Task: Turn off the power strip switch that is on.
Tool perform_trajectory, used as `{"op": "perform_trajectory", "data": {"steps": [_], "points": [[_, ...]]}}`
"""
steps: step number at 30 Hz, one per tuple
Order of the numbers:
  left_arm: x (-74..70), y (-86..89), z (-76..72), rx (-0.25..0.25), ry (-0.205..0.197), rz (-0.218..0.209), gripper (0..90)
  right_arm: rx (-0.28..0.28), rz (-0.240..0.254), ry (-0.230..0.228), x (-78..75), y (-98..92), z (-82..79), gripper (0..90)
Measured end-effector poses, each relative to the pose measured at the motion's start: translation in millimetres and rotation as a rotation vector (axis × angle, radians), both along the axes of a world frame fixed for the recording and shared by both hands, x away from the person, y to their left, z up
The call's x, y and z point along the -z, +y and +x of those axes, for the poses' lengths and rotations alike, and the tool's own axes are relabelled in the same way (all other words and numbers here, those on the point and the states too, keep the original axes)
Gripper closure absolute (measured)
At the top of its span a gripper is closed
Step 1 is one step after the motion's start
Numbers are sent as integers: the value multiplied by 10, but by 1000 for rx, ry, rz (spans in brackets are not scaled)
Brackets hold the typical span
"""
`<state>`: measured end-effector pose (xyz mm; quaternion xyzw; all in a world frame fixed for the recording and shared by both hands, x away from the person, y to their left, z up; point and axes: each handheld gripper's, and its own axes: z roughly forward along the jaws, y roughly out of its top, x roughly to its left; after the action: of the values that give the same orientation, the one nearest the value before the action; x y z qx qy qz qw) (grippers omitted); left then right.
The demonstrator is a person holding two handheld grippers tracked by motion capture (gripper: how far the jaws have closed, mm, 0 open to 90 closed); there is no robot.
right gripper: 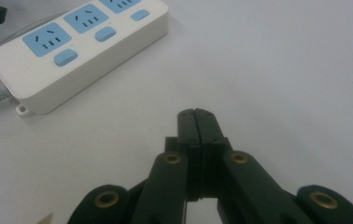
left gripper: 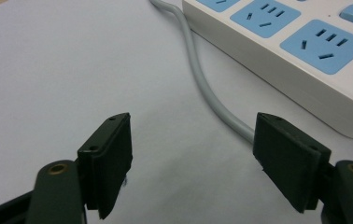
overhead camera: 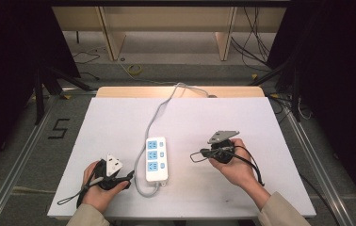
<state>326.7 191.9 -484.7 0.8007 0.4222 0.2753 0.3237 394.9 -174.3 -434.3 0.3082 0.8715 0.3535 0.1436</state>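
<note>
Resting at frame centre: white power strip [overhead camera: 157,159] with three blue sockets, lying flat on the white table [overhead camera: 119,122]
Cord: grey cable [overhead camera: 159,110] running to the upper edge
Left gripper [left gripper: 191,158]: lower left, jaws spread wide, nothing between them
Right gripper [right gripper: 197,122]: right of strip, jaws pressed together, empty
</note>
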Motion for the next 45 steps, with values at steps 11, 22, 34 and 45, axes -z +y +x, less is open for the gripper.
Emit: {"op": "perform_trajectory", "data": {"steps": [11,22,34,45], "points": [[-2,-3,2,2,0,4,282,-10,-8,-2,-33,70,43,900],[-2,-5,3,3,-1,3,282,-15,-17,0,-37,129,81,900],[-4,-4,4,3,-2,2,281,-23,-31,9,-31,217,128,900],[-3,-8,4,4,-1,1,282,-34,-38,20,-15,321,169,900]]}}
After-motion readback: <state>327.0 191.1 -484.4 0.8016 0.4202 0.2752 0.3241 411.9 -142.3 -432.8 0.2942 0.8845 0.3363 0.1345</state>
